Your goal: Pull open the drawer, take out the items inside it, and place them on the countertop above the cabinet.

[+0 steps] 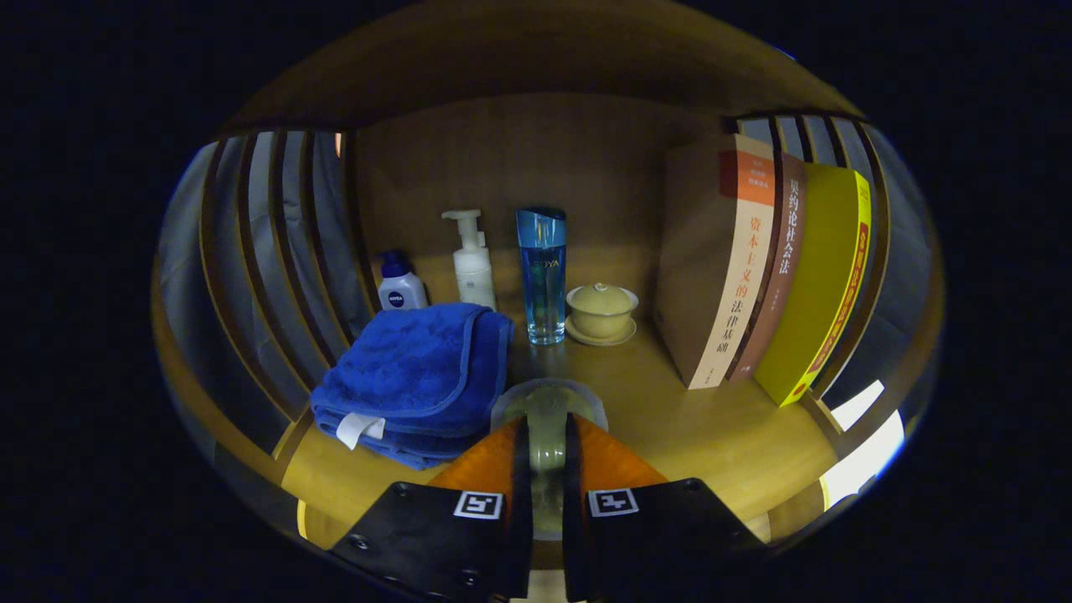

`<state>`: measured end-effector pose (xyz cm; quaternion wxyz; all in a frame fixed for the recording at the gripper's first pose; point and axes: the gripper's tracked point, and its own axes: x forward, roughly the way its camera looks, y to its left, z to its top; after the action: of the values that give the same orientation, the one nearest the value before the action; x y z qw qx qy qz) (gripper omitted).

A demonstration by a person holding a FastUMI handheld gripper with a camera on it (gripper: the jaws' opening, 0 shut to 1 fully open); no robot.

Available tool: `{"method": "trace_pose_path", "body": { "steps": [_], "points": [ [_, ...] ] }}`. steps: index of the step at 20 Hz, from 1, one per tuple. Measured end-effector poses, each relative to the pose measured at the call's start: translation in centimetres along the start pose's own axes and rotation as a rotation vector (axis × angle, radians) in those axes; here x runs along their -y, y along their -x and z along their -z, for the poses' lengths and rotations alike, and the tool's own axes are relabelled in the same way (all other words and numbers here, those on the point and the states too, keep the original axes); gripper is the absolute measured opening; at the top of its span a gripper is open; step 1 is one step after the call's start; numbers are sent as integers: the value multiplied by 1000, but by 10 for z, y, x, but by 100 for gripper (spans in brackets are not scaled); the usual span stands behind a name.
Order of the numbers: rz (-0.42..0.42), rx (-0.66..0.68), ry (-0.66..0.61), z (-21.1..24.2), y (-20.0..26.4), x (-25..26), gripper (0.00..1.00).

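A clear glass cup point(548, 400) sits low over the wooden countertop point(712, 427), its near wall pinched between my two orange fingers point(615, 463). My gripper point(547, 423) is shut on that wall, with only a narrow gap between the pads where the glass shows through. The cup's round rim pokes out just ahead of the fingertips. I cannot tell whether its base rests on the wood. A folded blue towel point(419, 377) lies just left of the cup, close to the left finger.
Beyond the cup stand a tall blue bottle point(542, 276), a white pump bottle point(473, 264), a small blue-capped lotion bottle point(400, 285) and a lidded yellow tea bowl point(601, 311). Three upright books point(737, 260) stand at the right. Slatted walls point(276, 251) close both sides.
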<state>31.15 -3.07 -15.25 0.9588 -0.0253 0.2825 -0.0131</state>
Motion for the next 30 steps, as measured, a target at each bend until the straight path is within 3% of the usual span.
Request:
{"method": "trace_pose_path", "body": {
  "steps": [10,12,20,30],
  "points": [
    [-11,-75,-126,29,-6,0,35],
    [-28,-64,-133,25,-4,-5,42],
    [-75,17,-84,5,15,-18,95],
    [-121,232,-72,-23,119,-25,99]
  ]
}}
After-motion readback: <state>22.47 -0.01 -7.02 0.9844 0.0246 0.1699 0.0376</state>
